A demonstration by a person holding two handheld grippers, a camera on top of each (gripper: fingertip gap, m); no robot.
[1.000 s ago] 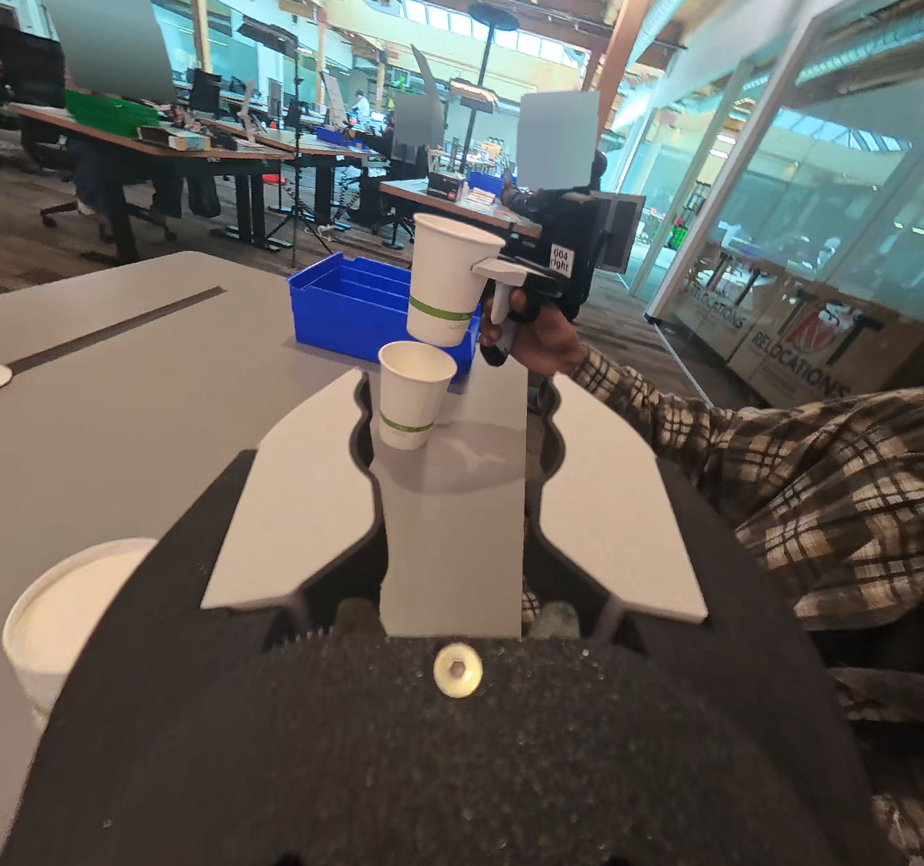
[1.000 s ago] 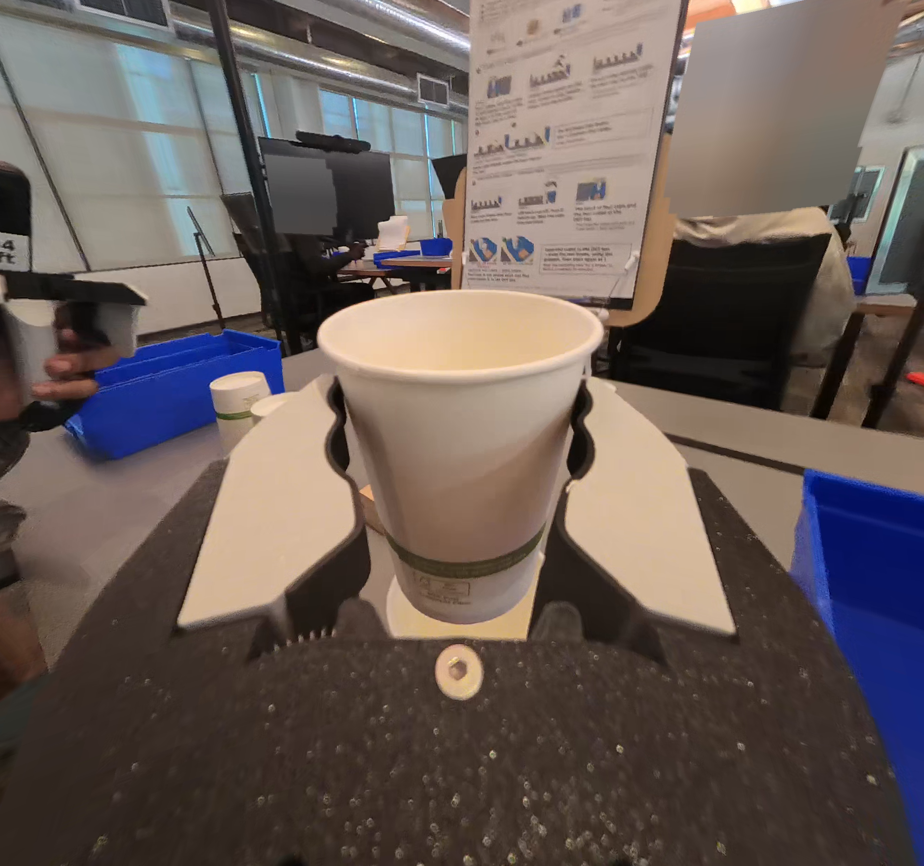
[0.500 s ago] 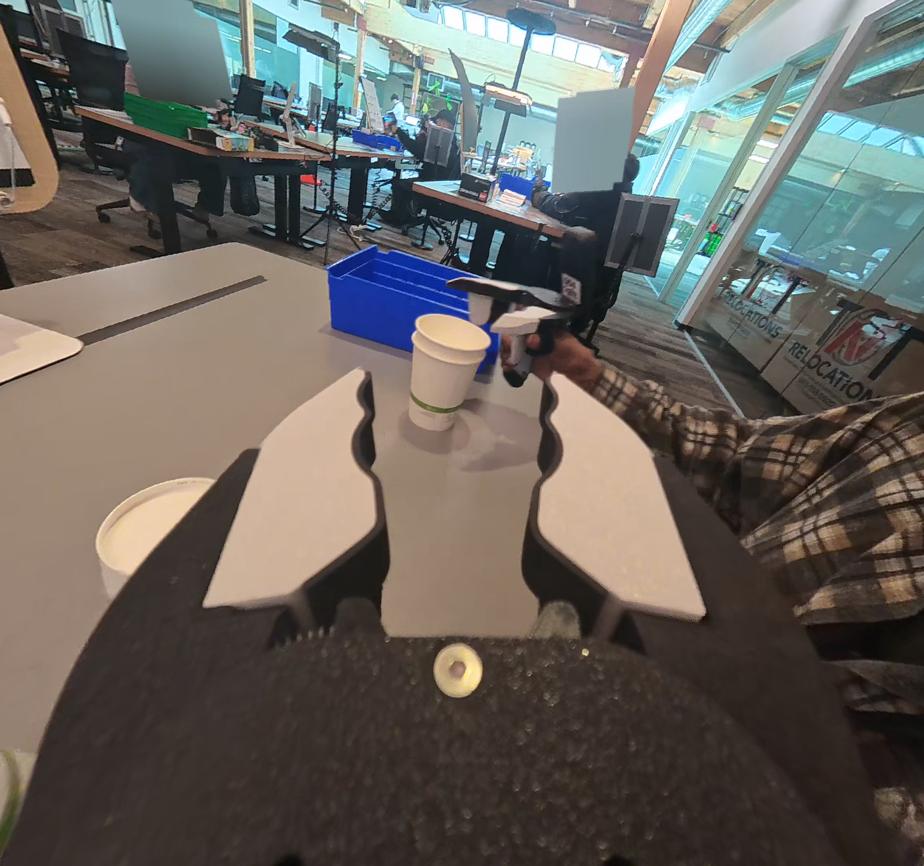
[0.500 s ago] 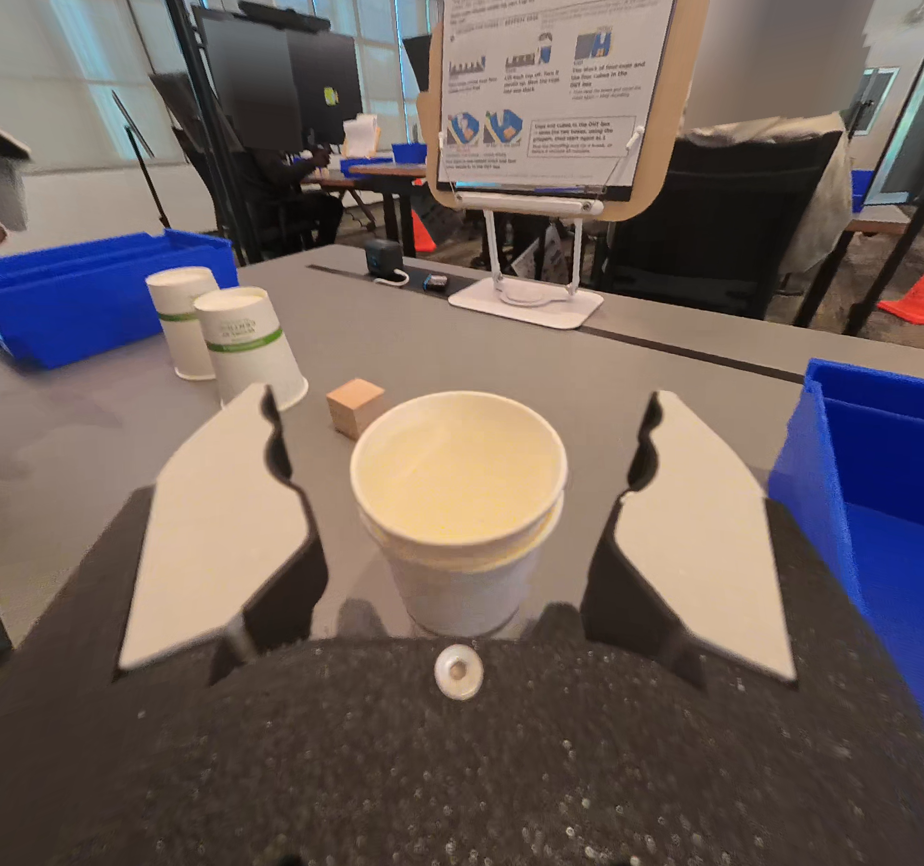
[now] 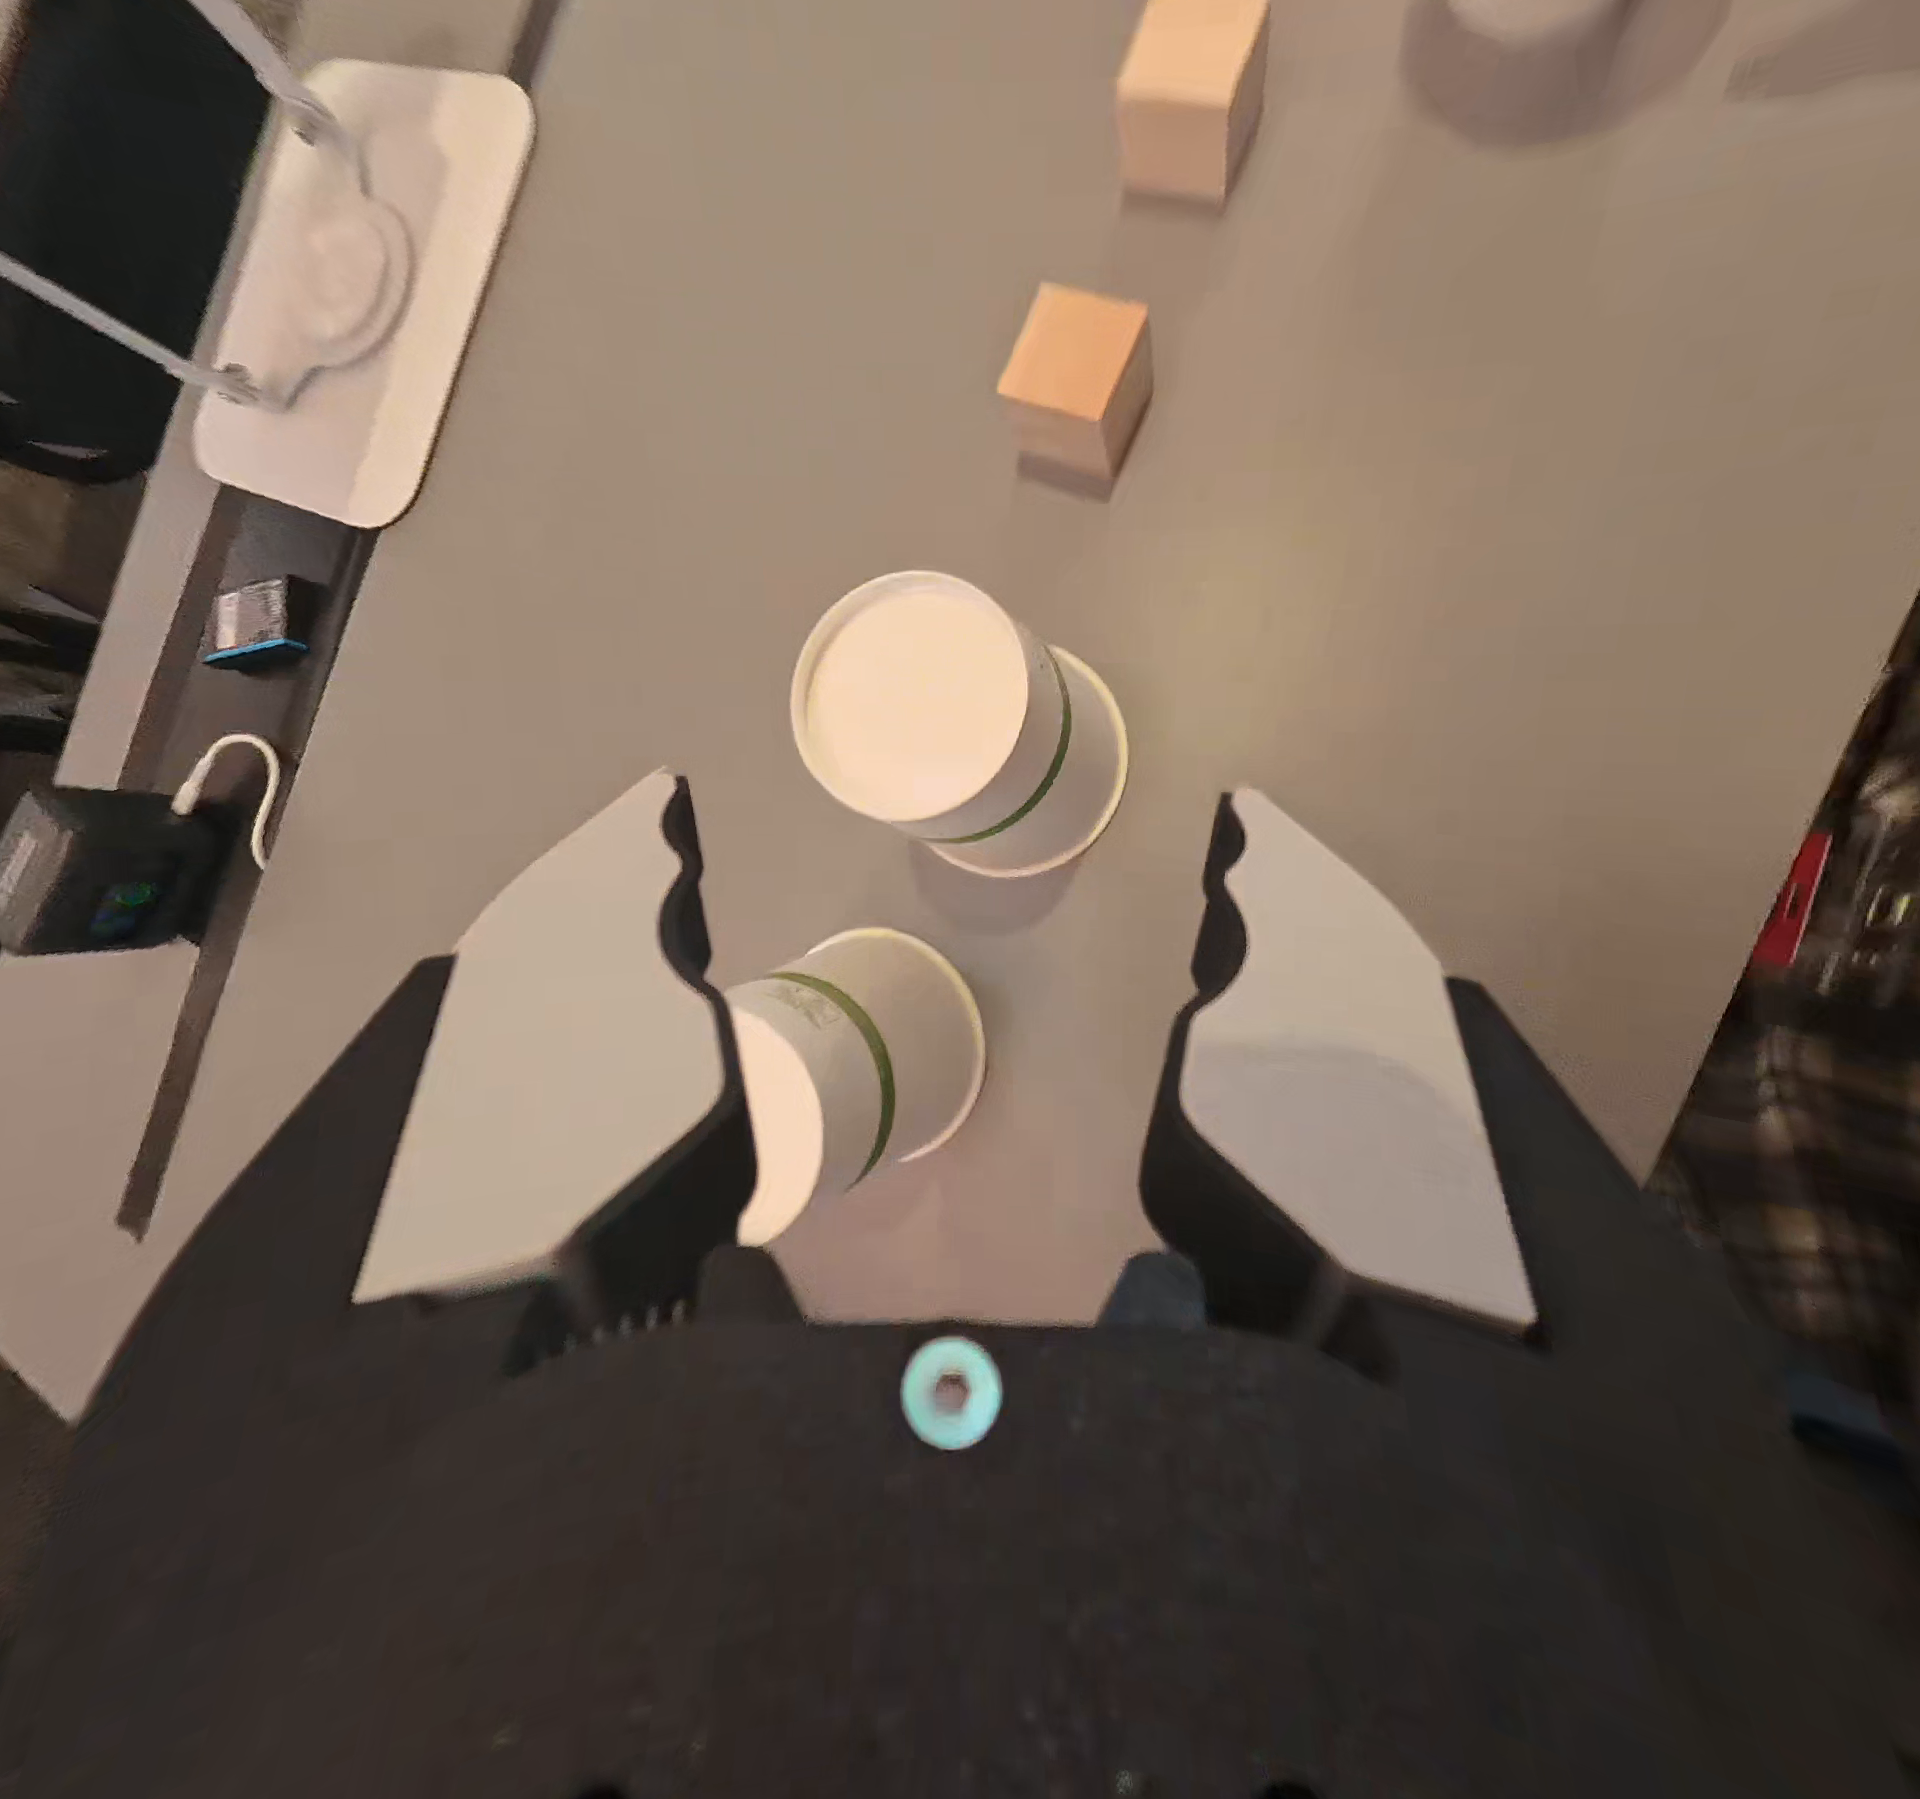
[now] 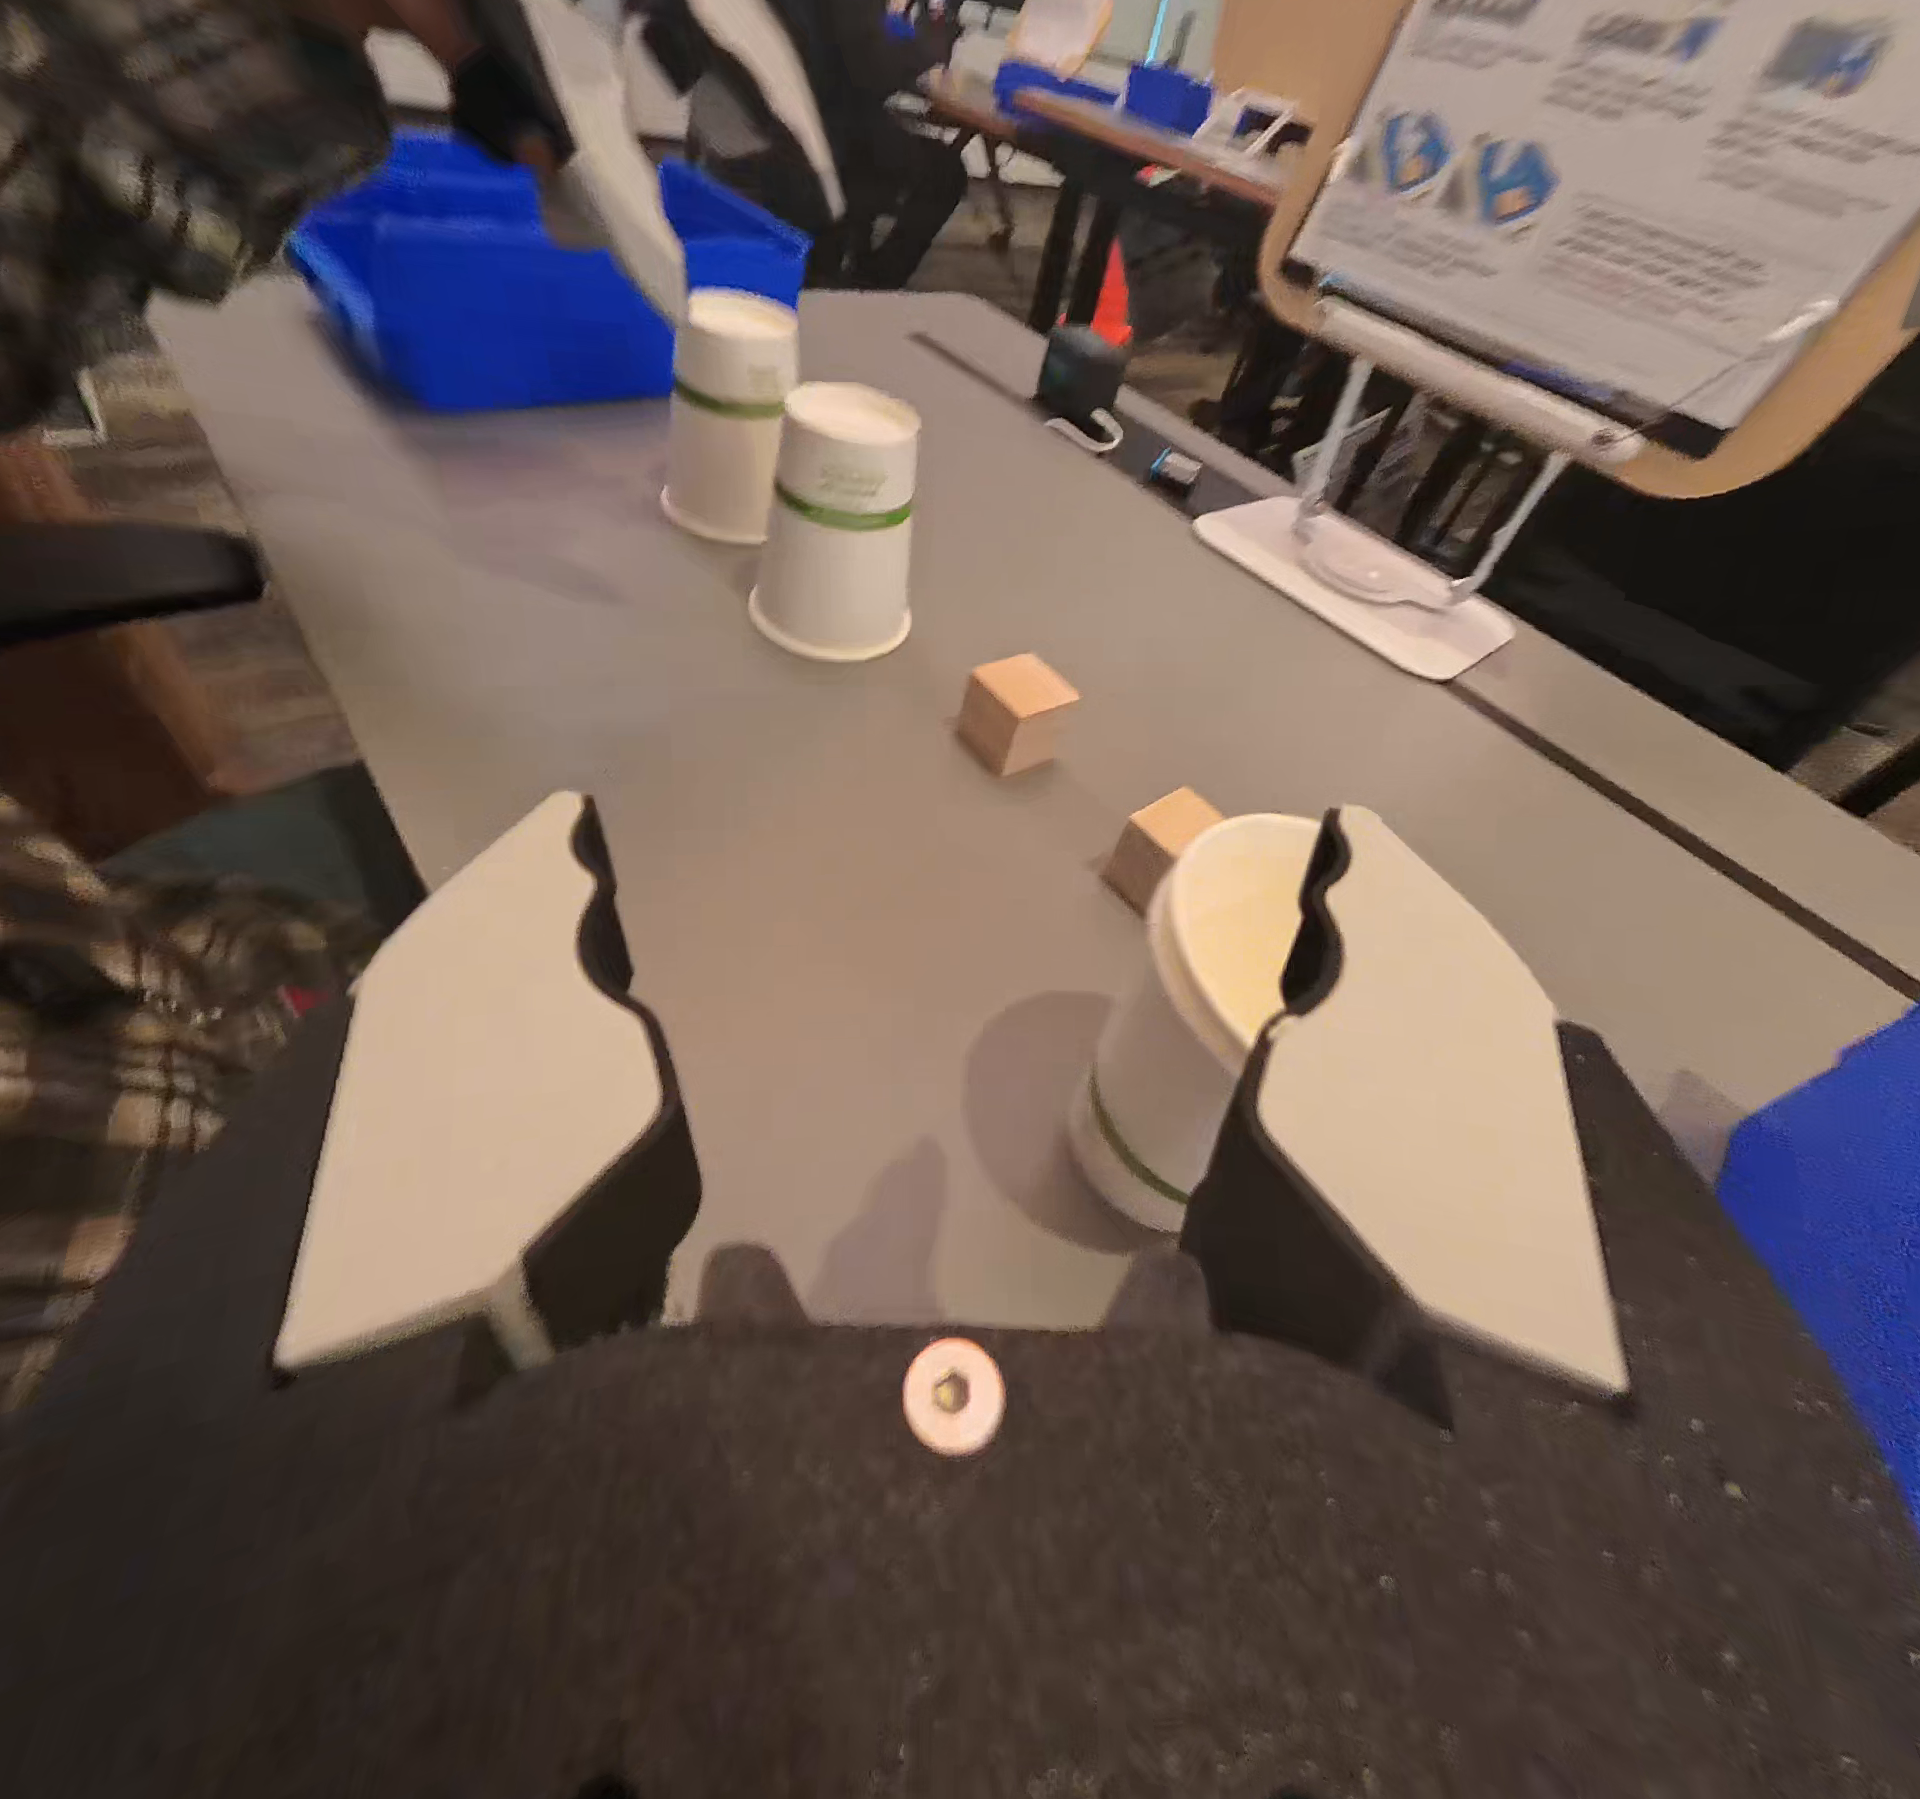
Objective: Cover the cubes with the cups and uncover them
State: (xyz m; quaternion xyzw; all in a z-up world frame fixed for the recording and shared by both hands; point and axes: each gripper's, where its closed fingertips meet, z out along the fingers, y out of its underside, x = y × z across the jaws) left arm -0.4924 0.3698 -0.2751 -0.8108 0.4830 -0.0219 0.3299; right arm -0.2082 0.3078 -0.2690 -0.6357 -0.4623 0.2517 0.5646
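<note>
Two inverted cups [image 6: 727,414] [image 6: 836,523] stand side by side on the tabletop [image 6: 852,918], near the blue bin [image 6: 499,295]; you cannot see what lies under them. Two wooden cubes sit bare on the tabletop: one cube [image 6: 1013,713] lies between the inverted pair and the upright cup [image 6: 1184,1022], the second cube [image 6: 1158,843] just behind that cup's rim. The upright cup, mouth up, stands apart from the bin, partly hidden by the right finger of your right claw [image 6: 956,970].

Right claw: spread wide, holding nothing, the upright cup beside its right finger rather than between the pads.

Left claw [image 5: 951,970]: spread wide, holding nothing, pointing straight down over the inverted pair. In the left wrist view the nearer inverted cup [image 5: 852,1074] is partly hidden by its left finger; the other [image 5: 956,721] lies just beyond the fingertips, both cubes [image 5: 1081,388] [image 5: 1195,82] farther on.

A paper stand's white base [image 6: 1351,575] rests at the tabletop's far edge.
</note>
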